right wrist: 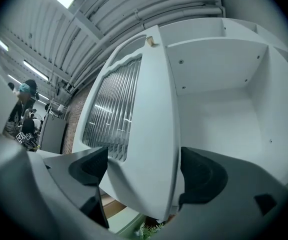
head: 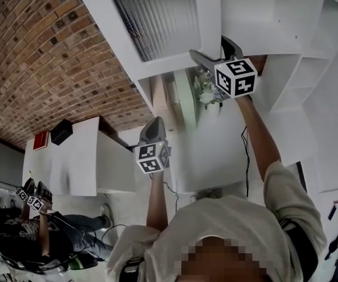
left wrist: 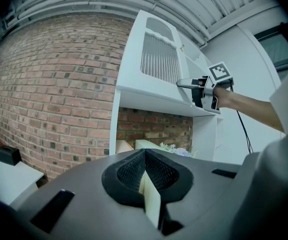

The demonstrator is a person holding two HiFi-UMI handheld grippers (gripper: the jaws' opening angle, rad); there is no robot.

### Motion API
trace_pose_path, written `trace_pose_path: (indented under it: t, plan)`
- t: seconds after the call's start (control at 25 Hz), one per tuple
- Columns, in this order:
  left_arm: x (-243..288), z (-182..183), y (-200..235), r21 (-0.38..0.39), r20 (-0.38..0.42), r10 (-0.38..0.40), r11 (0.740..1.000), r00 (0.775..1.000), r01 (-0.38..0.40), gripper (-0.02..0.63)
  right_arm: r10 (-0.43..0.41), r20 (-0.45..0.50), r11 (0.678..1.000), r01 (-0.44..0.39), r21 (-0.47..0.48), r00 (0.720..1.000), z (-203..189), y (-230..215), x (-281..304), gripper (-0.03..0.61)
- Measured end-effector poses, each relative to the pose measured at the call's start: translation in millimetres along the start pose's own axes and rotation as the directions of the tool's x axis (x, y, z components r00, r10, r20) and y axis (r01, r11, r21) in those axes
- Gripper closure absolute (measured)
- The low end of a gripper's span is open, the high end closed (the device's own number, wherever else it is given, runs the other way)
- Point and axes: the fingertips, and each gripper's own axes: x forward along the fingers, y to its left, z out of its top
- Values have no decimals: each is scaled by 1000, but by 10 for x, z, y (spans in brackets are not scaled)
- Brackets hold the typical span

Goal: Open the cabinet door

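- The cabinet door [right wrist: 149,109] is standing swung well out from the white cabinet [head: 286,16], so I'm judging the opening itself as good as done. This looks like the letting-go stage.
- The right gripper [right wrist: 146,170] is reaching up to the door's free edge. Its fingers are spread wide with that edge sitting between them, and they are not squeezing it as far as I can see.
- The left gripper [left wrist: 145,171] is hanging low at about seven o'clock from the right one in the head view. Its fingers are pressed together with nothing in them, and it is taking no part.
- The next move, I reckon, is calling for a straight pull back off the edge, keeping both fingers clear so the door isn't nudged shut again.
- The door is showing at twelve o'clock in the head view, with the bare cabinet shelves off at two o'clock.
- It is looking white and flat-framed, carrying a ribbed glass panel with a scalloped top, plus a small tan piece [right wrist: 150,41] at its upper corner.
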Motion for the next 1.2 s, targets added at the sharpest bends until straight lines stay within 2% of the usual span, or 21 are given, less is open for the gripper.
trace_pose_path:
  t: [0.48, 0.8, 0.92, 1.08, 1.2]
  plan:
    - [-60, -20, 38, -10, -1, -5, 1000, 1000, 5, 588, -12, 13, 1000, 12, 2, 1000, 9, 25, -10, 132]
    - [-92, -19, -52, -10, 3, -11, 1000, 1000, 11, 588, -48, 7, 999, 48, -13, 999, 23, 25, -100, 170]
    - [-135, -43, -84, -15, -1, -3, 1000, 1000, 3, 588, -57, 4, 998, 57, -14, 998, 15, 18, -161, 195]
    - [-186, -42, -153, -24, 0, 4, 1000, 1000, -4, 588, -84, 30, 996, 85, -22, 996, 45, 9, -308, 273]
    - [-227, -2, -239, -26, 6, 5, 1000, 1000, -5, 588, -62, 38, 998, 63, -8, 997, 94, 14, -401, 330]
